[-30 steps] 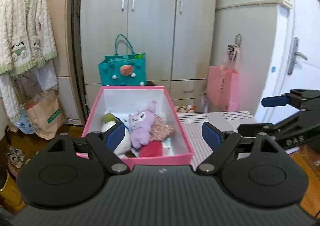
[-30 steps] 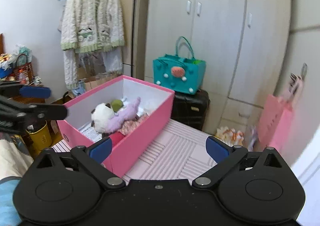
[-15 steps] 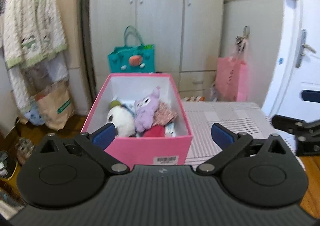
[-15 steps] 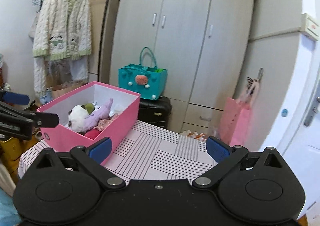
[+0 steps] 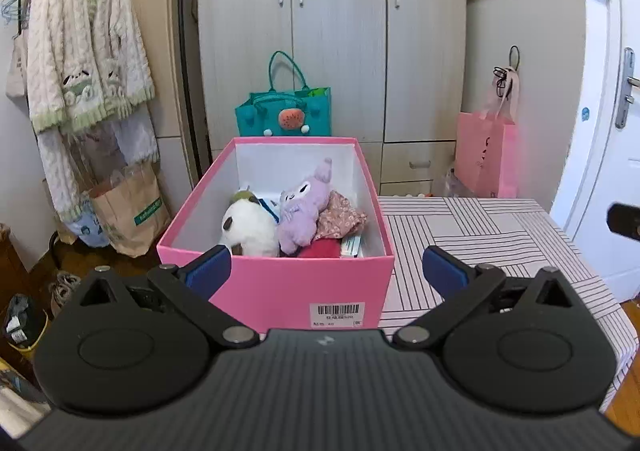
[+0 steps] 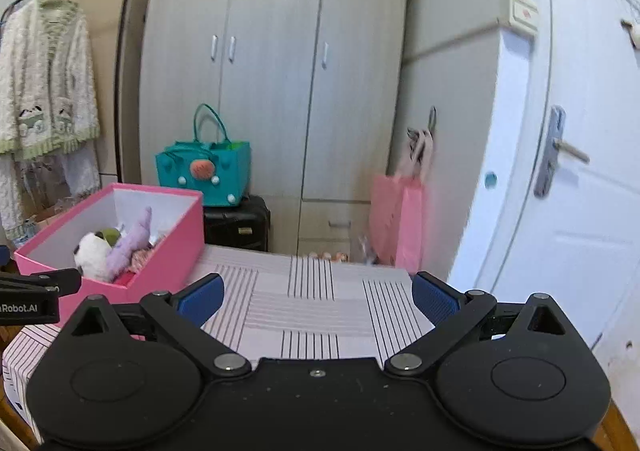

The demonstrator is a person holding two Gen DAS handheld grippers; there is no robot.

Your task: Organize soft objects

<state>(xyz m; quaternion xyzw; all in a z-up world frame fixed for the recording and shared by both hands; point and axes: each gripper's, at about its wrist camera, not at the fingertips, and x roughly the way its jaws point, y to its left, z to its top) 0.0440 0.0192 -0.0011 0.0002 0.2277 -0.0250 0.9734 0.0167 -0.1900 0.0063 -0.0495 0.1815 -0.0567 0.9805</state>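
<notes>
I keep the left gripper [image 5: 325, 269] and right gripper [image 6: 316, 299] spread wide, empty; the pink cardboard box [image 5: 280, 283] of plush toys [image 5: 298, 211] sits at the striped table's [image 6: 312, 307] left edge, clearing workspace.

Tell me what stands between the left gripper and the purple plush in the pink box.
The pink box's near wall stands between the open left gripper and the purple plush. The box is open-topped, with nothing visible above the toy, so a reach over the wall looks unobstructed.

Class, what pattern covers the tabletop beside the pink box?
Blocks of thin dark stripes on pale pink cloth, clearest in the right wrist view.
</notes>
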